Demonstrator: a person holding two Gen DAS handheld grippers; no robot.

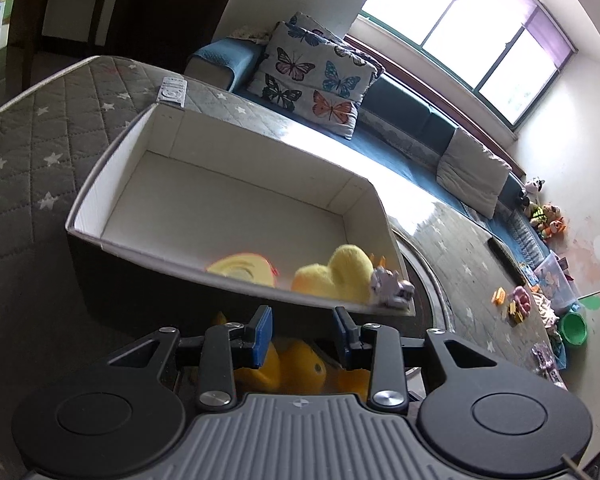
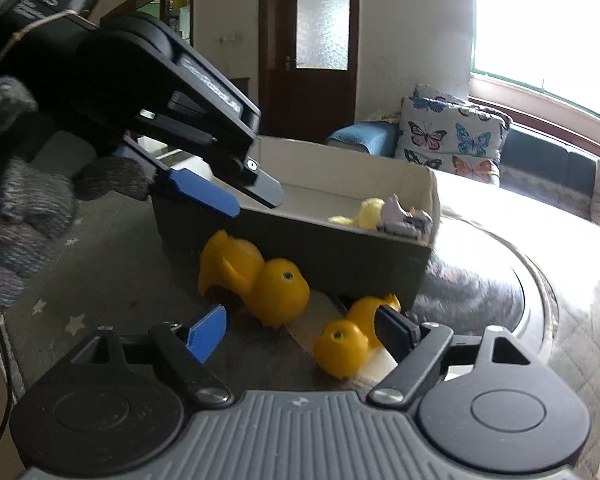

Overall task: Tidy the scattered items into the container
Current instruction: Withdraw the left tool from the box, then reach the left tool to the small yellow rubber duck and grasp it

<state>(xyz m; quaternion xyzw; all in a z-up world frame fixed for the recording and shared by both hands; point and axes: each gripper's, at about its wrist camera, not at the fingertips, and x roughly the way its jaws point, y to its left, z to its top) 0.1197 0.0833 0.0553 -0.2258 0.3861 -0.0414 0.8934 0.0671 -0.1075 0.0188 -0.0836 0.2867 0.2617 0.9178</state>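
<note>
- Yellow rubber ducks sit outside your box [image 2: 300, 240]: the larger duck [image 2: 256, 280] lies on the quilted surface [image 2: 112, 280] touching the box's dark front wall, and the smaller duck [image 2: 350, 340] lies just in front of the box's near right corner.
- Your right gripper [image 2: 300, 332] is spread wide and holds nothing. The larger duck lies ahead of its left finger; its right finger partly covers the smaller duck, contact unclear.
- Your left gripper [image 1: 302, 332] also stands apart and empty, hanging low at the box's front wall, above the ducks. From the left wrist camera, orange-yellow duck shapes [image 1: 296, 364] show below and between its blue pads [image 1: 262, 334].
- In the right wrist view, your gloved left hand [image 2: 16, 208] holds that gripper over the box's front left corner, tips reaching over the rim.
- Inside the box, three things lie against the front wall: a yellow plush toy [image 1: 334, 276] towards the right, a small pale purple-and-grey toy [image 1: 392, 284] in the right corner beside it, and a flat yellow piece with a red edge [image 1: 244, 266] left of the plush. The white interior behind them is bare.
- Behind the box, a white remote control [image 1: 172, 90] lies on the star-patterned surface, near the box's far left corner.
- Beyond the box's far side, a butterfly-print cushion [image 1: 320, 76] rests on a blue sofa [image 1: 400, 120] under the window.
- Right of the box, well apart, small toys [image 1: 516, 304] and a green bowl [image 1: 574, 328] lie scattered.
</note>
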